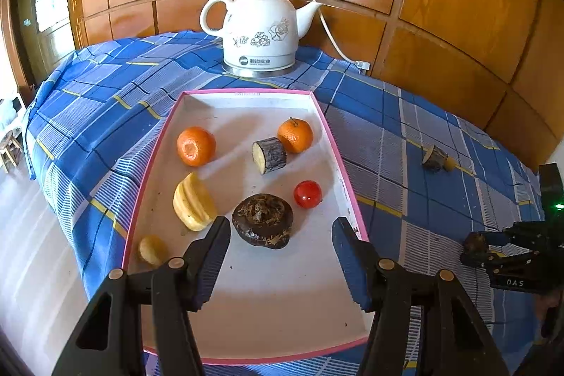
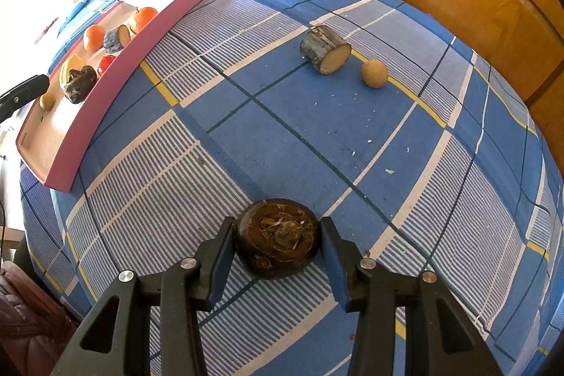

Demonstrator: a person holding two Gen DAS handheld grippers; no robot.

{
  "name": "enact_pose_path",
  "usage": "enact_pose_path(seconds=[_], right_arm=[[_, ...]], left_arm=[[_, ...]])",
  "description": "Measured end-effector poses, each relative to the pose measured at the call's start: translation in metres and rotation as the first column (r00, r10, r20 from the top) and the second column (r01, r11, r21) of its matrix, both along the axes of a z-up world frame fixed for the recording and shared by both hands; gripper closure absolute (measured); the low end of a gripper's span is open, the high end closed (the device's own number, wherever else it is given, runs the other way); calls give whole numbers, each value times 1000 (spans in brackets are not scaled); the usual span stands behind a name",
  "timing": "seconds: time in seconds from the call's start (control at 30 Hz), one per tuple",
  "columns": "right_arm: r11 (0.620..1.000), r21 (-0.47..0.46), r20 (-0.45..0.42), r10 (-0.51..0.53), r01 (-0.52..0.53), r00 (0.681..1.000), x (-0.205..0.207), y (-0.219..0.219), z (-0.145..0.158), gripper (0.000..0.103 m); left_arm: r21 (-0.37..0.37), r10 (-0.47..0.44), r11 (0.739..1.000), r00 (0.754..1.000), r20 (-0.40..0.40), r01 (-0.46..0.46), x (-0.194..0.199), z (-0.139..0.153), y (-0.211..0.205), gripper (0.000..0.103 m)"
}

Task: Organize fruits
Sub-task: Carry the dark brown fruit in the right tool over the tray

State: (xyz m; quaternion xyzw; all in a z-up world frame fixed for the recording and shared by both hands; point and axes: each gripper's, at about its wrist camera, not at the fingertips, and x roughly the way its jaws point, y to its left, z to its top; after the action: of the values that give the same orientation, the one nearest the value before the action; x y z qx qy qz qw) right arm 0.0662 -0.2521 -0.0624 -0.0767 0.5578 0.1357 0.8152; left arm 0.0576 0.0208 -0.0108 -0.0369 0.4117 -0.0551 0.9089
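Observation:
A pink-rimmed white tray (image 1: 328,125) holds two oranges (image 1: 196,145), a dark cane piece (image 1: 269,154), a red tomato (image 1: 307,194), a yellow ribbed slice (image 1: 193,202), a small tan fruit (image 1: 152,249) and a dark brown water chestnut (image 1: 262,221). My left gripper (image 1: 280,231) hovers open over the tray's near half, and that chestnut lies just beyond its fingertips. On the cloth to the right, my right gripper (image 2: 276,229) is shut on a second water chestnut (image 2: 278,245), both pads against its sides. Whether that chestnut is lifted I cannot tell.
A bark-covered cane piece (image 2: 326,53) and a tan round fruit (image 2: 374,73) lie on the blue checked cloth (image 2: 282,115) beyond the right gripper. A white kettle (image 1: 261,27) with its cord stands behind the tray. Wooden panelling (image 1: 440,6) backs the table; the cloth drops off at left.

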Motion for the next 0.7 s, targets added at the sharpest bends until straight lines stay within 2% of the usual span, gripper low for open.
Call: enact_pose_path(seconds=[0.47,0.7], right_arm=[[999,22,-8,-24,25,1000,0,-2,-1,56],[1000,5,-12,-27,28,1000,0,-2,-1,56]], left_arm=[[-6,12,1000,1000,-3,-12,-3,-1,9,42],[-17,19,1000,1000,-10,-19,-4,-2,17,42]])
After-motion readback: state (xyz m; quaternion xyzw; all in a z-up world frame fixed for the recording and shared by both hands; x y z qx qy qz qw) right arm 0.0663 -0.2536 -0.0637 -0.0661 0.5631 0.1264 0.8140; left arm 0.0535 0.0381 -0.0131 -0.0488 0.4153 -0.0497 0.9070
